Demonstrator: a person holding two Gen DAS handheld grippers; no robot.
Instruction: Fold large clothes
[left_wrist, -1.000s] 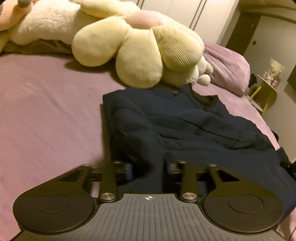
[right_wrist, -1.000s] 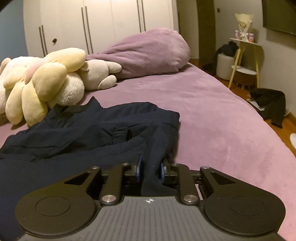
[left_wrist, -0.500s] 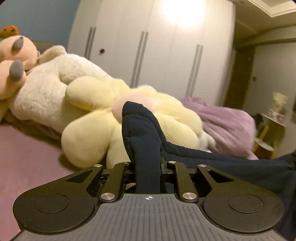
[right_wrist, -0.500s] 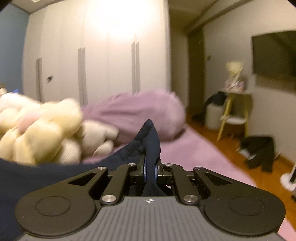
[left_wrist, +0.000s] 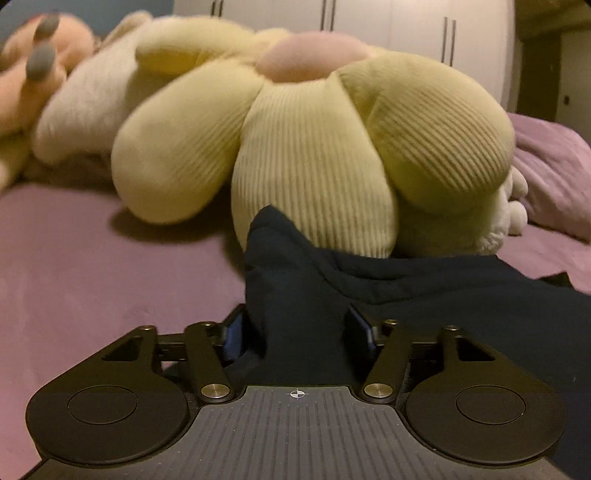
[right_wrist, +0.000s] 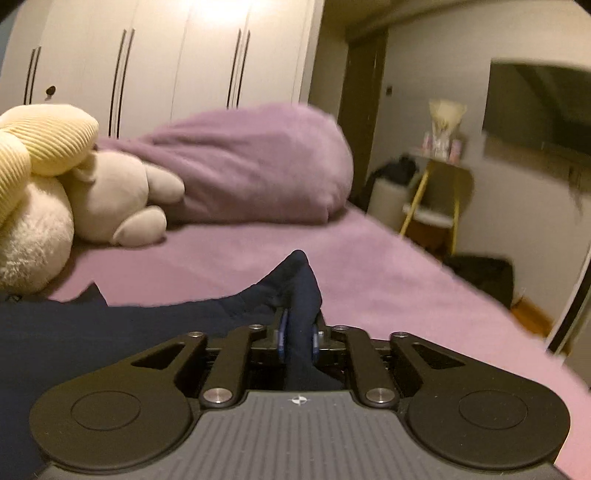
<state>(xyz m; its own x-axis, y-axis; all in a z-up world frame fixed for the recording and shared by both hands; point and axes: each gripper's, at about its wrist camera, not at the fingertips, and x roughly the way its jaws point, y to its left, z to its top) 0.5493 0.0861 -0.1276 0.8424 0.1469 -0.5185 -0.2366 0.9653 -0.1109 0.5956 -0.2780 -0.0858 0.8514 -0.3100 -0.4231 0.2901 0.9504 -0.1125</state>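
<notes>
At the bottom centre of each view a gripper meets the dark garment. The left gripper has its fingers spread wide, cloth lying loose between them. The right gripper pinches a narrow fold. The garment lies mid-frame on the purple bed. Behind it sits the flower cushion. Lay both corners level; releasing evenly should keep the fold square.
</notes>
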